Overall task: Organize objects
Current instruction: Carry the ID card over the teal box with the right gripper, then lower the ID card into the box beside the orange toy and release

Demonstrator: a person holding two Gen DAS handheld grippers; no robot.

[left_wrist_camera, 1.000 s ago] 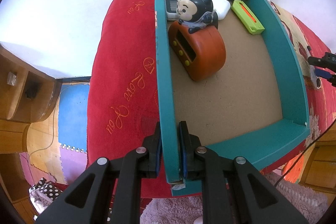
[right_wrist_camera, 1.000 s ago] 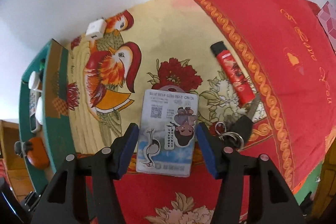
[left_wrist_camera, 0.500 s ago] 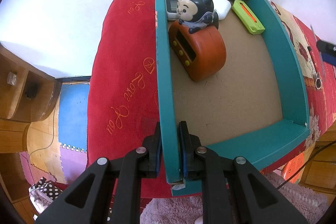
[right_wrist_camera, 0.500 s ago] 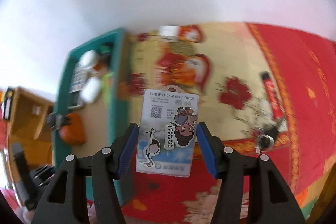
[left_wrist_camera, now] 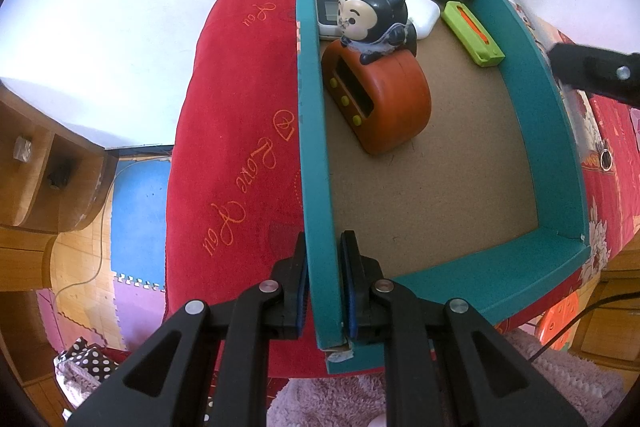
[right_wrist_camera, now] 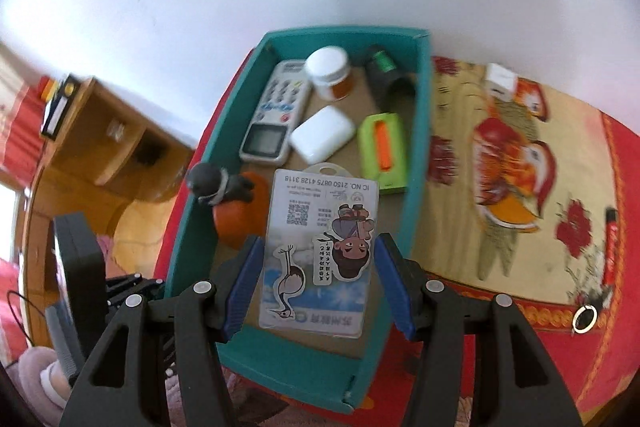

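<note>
The left gripper (left_wrist_camera: 323, 281) is clamped on the teal box's (left_wrist_camera: 310, 131) left wall; the right gripper (right_wrist_camera: 318, 285) grips the ID card (right_wrist_camera: 320, 251) over it.

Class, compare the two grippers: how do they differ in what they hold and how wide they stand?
The left gripper is nearly closed, pinching the teal box wall; the right gripper stands wider, gripping the ID card by its edges above that box. Both have black arms and blue pads.
</note>
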